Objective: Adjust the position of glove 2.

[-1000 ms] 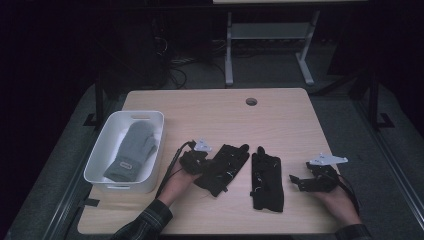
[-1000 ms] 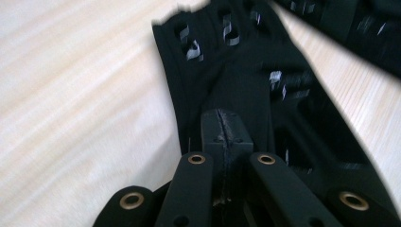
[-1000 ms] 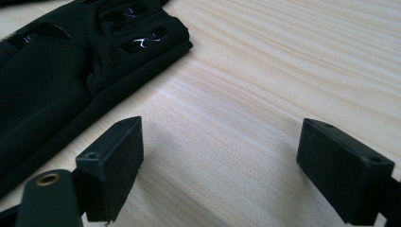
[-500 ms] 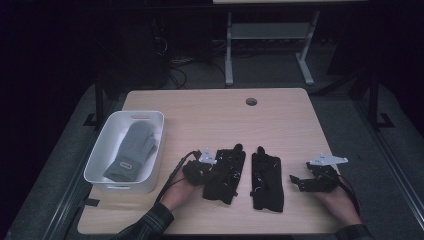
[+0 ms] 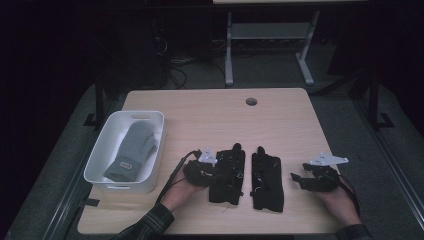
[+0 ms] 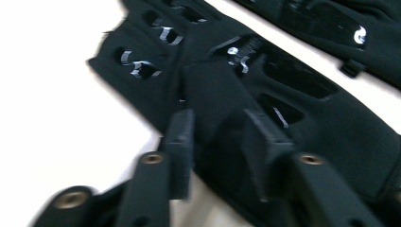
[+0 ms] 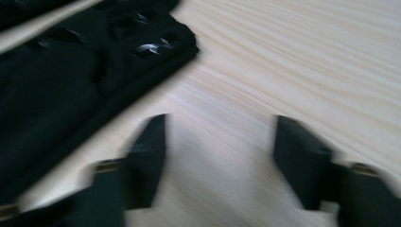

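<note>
Two black gloves lie side by side near the table's front edge, fingers pointing away from the person. My left gripper is shut on the left edge of the left glove. A pinched fold of that left glove sits between the jaws of my left gripper. The right glove lies flat and untouched. To its right, my right gripper rests low over the table. In its own view my right gripper stands open over bare wood, with the right glove off to its left.
A white bin at the table's left holds a grey mitten. The wooden table has a round cable hole near its far edge. Beyond the table are dark floor, cables and a metal frame.
My left gripper has shifted slightly toward the person and rightward with the left glove, which now lies straighter beside the right glove. The right gripper has barely moved.
</note>
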A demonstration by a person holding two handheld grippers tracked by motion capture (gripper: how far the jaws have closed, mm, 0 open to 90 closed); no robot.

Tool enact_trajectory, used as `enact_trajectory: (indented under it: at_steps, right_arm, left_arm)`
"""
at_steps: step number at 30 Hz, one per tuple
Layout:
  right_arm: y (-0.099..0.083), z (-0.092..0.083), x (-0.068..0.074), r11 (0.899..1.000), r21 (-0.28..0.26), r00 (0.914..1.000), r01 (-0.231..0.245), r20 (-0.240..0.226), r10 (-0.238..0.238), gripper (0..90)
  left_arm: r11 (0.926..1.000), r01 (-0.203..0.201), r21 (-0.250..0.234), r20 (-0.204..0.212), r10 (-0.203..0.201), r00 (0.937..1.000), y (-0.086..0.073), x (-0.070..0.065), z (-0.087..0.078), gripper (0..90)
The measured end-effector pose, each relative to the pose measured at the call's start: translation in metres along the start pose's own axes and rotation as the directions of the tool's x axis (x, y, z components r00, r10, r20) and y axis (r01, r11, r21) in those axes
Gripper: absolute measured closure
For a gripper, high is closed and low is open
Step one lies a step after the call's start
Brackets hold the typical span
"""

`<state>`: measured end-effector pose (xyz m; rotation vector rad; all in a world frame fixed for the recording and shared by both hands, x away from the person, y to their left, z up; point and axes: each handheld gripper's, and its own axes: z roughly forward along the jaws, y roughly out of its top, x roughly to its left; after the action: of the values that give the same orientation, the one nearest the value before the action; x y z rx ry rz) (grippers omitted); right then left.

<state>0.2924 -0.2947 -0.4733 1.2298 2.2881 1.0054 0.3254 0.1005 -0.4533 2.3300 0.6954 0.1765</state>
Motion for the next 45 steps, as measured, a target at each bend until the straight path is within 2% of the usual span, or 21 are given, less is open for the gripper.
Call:
enact_trajectory:
  at_steps: [2, 4, 6, 10, 13, 16, 20, 26, 29, 33, 37, 42, 44, 45]
  right_arm:
    - [0.005, -0.005, 0.006, 0.999, -0.029, 0.9994, 0.015, -0.031, -0.016, 73.1]
    - [0.009, -0.006, 0.012, 0.999, -0.039, 0.9971, 0.032, -0.067, -0.035, 83.6]
    - [0.011, -0.004, 0.018, 0.999, -0.013, 0.9929, 0.049, -0.107, -0.05, 90.0]
    - [0.011, 0.004, 0.029, 0.995, 0.041, 0.9856, 0.095, -0.144, -0.088, 90.0]
    - [0.013, 0.007, 0.032, 0.992, 0.047, 0.9819, 0.113, -0.158, -0.105, 90.0]
    - [0.014, 0.008, 0.034, 0.992, 0.045, 0.981, 0.117, -0.161, -0.108, 90.0]
    - [0.014, 0.01, 0.033, 0.992, 0.053, 0.9806, 0.115, -0.166, -0.105, 90.0]
    - [0.014, 0.011, 0.035, 0.991, 0.062, 0.9785, 0.117, -0.177, -0.105, 90.0]
    - [0.015, 0.013, 0.037, 0.991, 0.056, 0.9773, 0.119, -0.183, -0.107, 90.0]
    - [0.017, 0.015, 0.04, 0.99, 0.058, 0.9759, 0.126, -0.186, -0.114, 90.0]
    - [0.02, 0.017, 0.045, 0.988, 0.059, 0.9732, 0.14, -0.192, -0.126, 90.0]
    - [0.022, 0.019, 0.05, 0.988, 0.064, 0.9723, 0.141, -0.197, -0.126, 90.0]
    - [0.024, 0.02, 0.05, 0.988, 0.061, 0.9713, 0.141, -0.202, -0.126, 90.0]
    - [0.025, 0.021, 0.051, 0.989, 0.055, 0.9712, 0.138, -0.203, -0.125, 90.0]
  left_arm:
    - [1.0, 0.008, 0.002, -0.003, -0.008, 1.0, -0.002, 0.005, 0.001, 49.7]
    - [0.9996, 0.027, 0.005, 0.004, -0.027, 0.9996, -0.003, 0.011, 0.001, 44.0]
    - [0.9989, 0.046, -0.006, 0.016, -0.046, 0.9988, -0.004, 0.015, 0.001, 40.5]
    - [0.998, 0.062, -0.013, 0.009, -0.062, 0.9981, -0.005, 0.019, 0.004, 37.0]
    - [0.9966, 0.076, -0.031, 0.013, -0.076, 0.9971, -0.005, 0.022, 0.005, 38.2]
    - [0.995, 0.081, -0.059, -0.001, -0.081, 0.9967, -0.001, 0.024, 0.005, 41.2]
    - [0.9943, 0.091, -0.056, 0.013, -0.09, 0.9959, -0.001, 0.025, 0.009, 48.4]
    - [0.9969, 0.071, -0.036, -0.005, -0.071, 0.9975, 0.0, 0.018, 0.015, 60.9]
    - [0.9959, 0.085, -0.032, -0.002, -0.085, 0.9964, 0.001, 0.017, 0.015, 72.9]
    - [0.9941, 0.104, -0.031, -0.017, -0.104, 0.9944, 0.004, 0.015, 0.017, 80.4]
    - [0.9925, 0.118, -0.032, -0.018, -0.119, 0.9928, 0.005, 0.015, 0.016, 82.0]
    - [0.9881, 0.147, -0.044, 0.0, -0.147, 0.9891, 0.006, 0.017, 0.015, 82.8]
    - [0.9841, 0.166, -0.061, 0.017, -0.166, 0.986, 0.006, 0.018, 0.013, 83.0]
    - [0.9848, 0.162, -0.061, 0.019, -0.162, 0.9867, 0.006, 0.019, 0.012, 83.1]
